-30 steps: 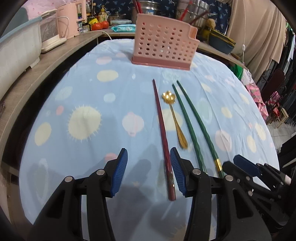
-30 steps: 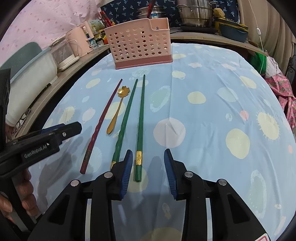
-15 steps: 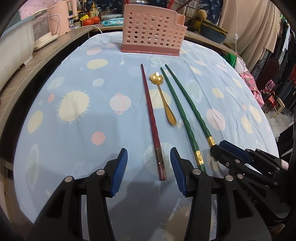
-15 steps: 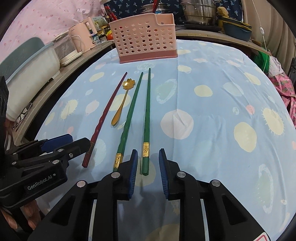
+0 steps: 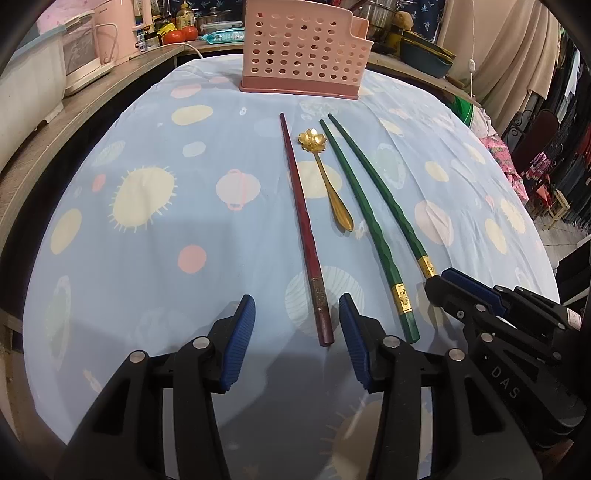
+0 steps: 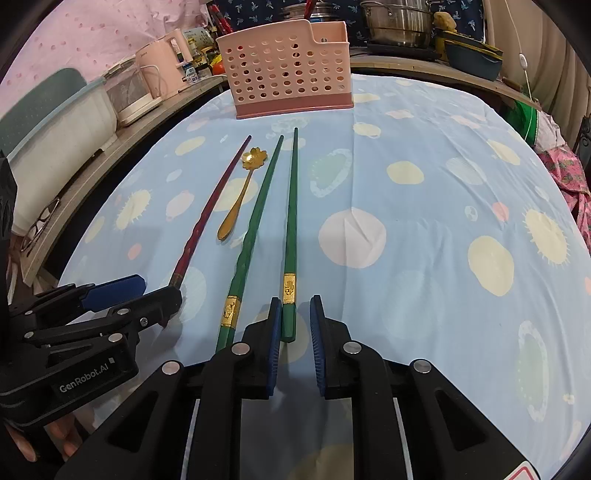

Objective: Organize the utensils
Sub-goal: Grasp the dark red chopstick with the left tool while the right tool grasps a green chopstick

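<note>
A red chopstick (image 5: 304, 229), a gold flower-bowl spoon (image 5: 327, 177) and two green chopsticks (image 5: 364, 221) lie side by side on the blue patterned cloth, pointing at a pink perforated utensil holder (image 5: 304, 48). My left gripper (image 5: 297, 325) is open, its pads on either side of the red chopstick's near end. My right gripper (image 6: 293, 328) is partly closed around the near end of the right green chopstick (image 6: 290, 236); the left pad touches it and a gap remains on the right. The other green chopstick (image 6: 251, 232), the red chopstick (image 6: 207, 210), the spoon (image 6: 240, 195) and the holder (image 6: 286, 66) also show there.
A wooden counter (image 5: 74, 110) runs along the left with a pink kettle (image 6: 162, 81) and white appliances. Pots (image 6: 399, 18) and bowls stand behind the holder. The table's near edge lies just below both grippers. Clothes hang at the right.
Both grippers drew back toward the chopsticks' near ends. The right gripper's jaws have narrowed around the right green chopstick. The left gripper stays open at the red chopstick's end.
</note>
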A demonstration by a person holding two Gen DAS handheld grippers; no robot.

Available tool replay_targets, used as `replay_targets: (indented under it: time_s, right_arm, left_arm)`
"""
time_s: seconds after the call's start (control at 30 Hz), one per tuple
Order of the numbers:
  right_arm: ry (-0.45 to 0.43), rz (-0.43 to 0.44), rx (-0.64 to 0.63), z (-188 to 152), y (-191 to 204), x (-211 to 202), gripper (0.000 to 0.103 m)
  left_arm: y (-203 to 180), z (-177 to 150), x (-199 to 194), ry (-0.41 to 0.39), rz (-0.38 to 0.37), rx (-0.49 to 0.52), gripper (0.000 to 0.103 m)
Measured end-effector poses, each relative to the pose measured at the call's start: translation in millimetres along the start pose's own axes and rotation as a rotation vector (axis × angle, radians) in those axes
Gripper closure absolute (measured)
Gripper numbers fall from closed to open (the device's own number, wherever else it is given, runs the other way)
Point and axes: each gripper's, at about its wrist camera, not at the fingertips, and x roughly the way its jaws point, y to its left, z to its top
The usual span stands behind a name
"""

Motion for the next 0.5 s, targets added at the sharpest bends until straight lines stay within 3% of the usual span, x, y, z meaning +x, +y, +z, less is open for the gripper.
replay_targets:
  time_s: [0.2,0.37,0.5]
  right_arm:
    - [0.001,-0.001,0.002,0.5,-1.2,0.6,0.091]
    - [0.003,-0.002,0.005,0.1,-2.6,0.4,0.095]
    - [0.003,-0.002,0.007,-0.5,-3.2,0.3,0.095]
  left_arm:
    - [1.0,-0.6,-0.6,-0.004,-0.012,-0.001,0.071]
    - [1.7,-2.4,-0.6,-0.002,-0.043,0.008,0.091]
    - [4.1,-3.0,-2.4,-0.002,-0.074,-0.001,0.095]
